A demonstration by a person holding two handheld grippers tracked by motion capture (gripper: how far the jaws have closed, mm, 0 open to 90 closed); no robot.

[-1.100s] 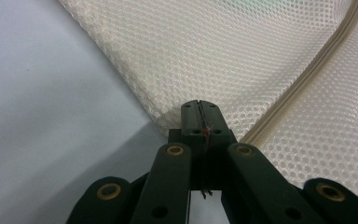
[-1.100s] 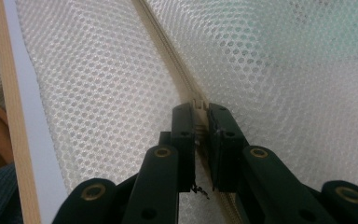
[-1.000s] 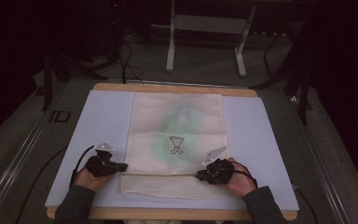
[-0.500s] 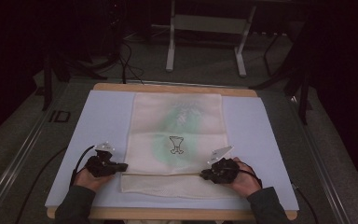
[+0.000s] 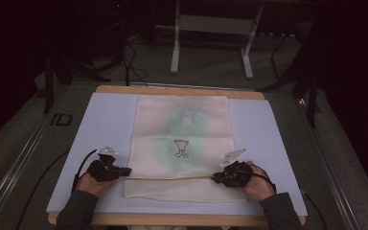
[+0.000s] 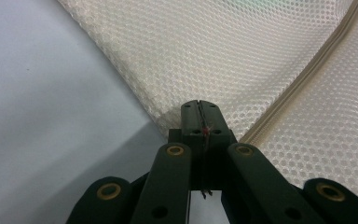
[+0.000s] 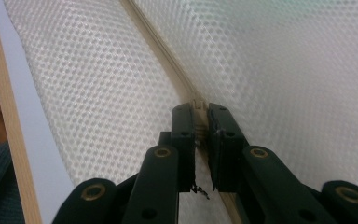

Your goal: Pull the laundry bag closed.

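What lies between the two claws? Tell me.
In the high view, the mesh bag spans the gap: its zipper seam runs from the left claw to the right claw.

We note dim, grainy high view with black surroundings; the table point(image 5: 100, 124) is evenly lit. Gripper views: bright, mesh point(image 6: 223, 56) soft toward far edges.

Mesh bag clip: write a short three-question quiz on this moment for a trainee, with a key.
1. True or false: the mesh bag lies flat on the white mat.
2. What has the right gripper closed on? A) the bag's zip line B) the mat C) nothing
3. At which side of the bag is the left gripper?

Key: 1 true. 2 A. 3 Its left edge, near the zip line.
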